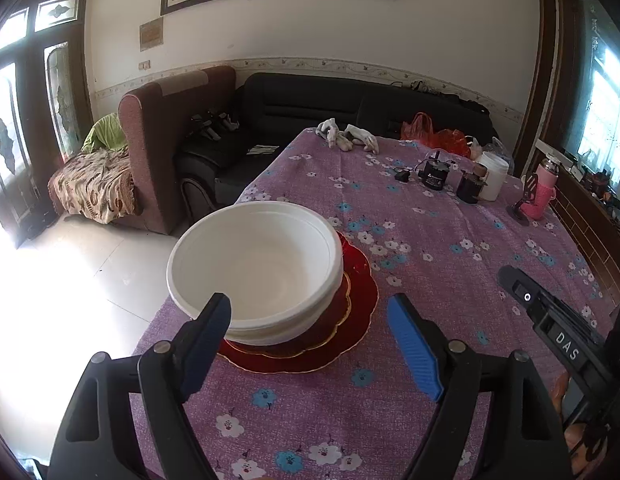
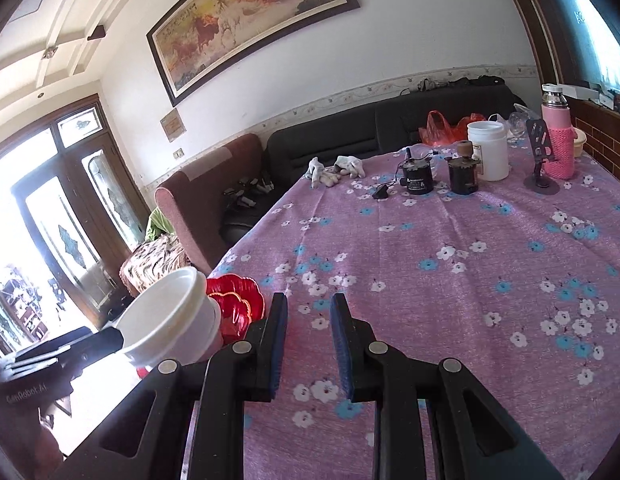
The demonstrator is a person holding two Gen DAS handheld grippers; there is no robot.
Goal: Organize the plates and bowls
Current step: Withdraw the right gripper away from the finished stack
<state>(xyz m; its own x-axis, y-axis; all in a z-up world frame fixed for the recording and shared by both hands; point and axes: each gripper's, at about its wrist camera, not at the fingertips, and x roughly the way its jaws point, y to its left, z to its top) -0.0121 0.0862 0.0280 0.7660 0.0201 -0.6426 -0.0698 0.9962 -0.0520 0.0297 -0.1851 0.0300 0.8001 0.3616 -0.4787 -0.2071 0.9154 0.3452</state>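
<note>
Blue-padded left gripper (image 1: 310, 344) gapes wide, empty, at lower centre; stacked white bowls (image 1: 256, 272) sit on red plates (image 1: 350, 320) just beyond (frame centre). Right gripper (image 2: 309, 344), narrowly parted, holds nothing over the floral tablecloth (image 2: 450, 280).

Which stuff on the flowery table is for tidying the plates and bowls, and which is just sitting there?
For the job:
white bowls, stacked
red plates, under the bowls

Just lying about:
gloves
white jar
pink flask
phone stand
two small dark motors
orange bag
</note>
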